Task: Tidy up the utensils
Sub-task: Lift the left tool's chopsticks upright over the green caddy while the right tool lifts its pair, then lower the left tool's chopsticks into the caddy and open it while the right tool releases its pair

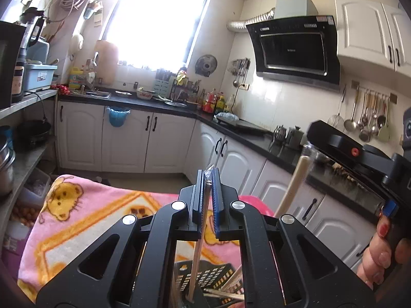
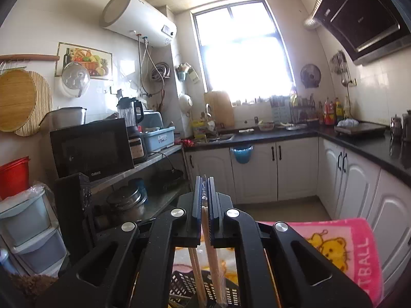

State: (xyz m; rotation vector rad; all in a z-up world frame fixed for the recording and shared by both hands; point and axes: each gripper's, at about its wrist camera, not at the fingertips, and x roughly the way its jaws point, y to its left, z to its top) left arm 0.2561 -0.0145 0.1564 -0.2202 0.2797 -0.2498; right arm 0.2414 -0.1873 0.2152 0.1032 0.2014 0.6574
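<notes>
My left gripper (image 1: 208, 177) is shut on a thin wooden chopstick (image 1: 197, 251) with a crinkled plastic wrapper at its top. The stick hangs down into a black slotted basket (image 1: 213, 274) holding more wooden sticks. At the right of the left wrist view, a hand (image 1: 382, 251) holds my right gripper (image 1: 311, 131), with a pale wooden handle (image 1: 292, 179) slanting down from it. In the right wrist view, my right gripper (image 2: 204, 179) is shut on that clear-wrapped wooden utensil (image 2: 214, 264). Thin sticks (image 2: 196, 269) hang beside it over the basket (image 2: 185, 285).
The basket rests on a pink cartoon blanket (image 1: 77, 218) (image 2: 354, 251). A black countertop (image 1: 257, 141) over white cabinets runs along the back and right. A shelf with a microwave (image 2: 90, 148) and pots stands on the left, and the floor (image 2: 282, 210) lies between them.
</notes>
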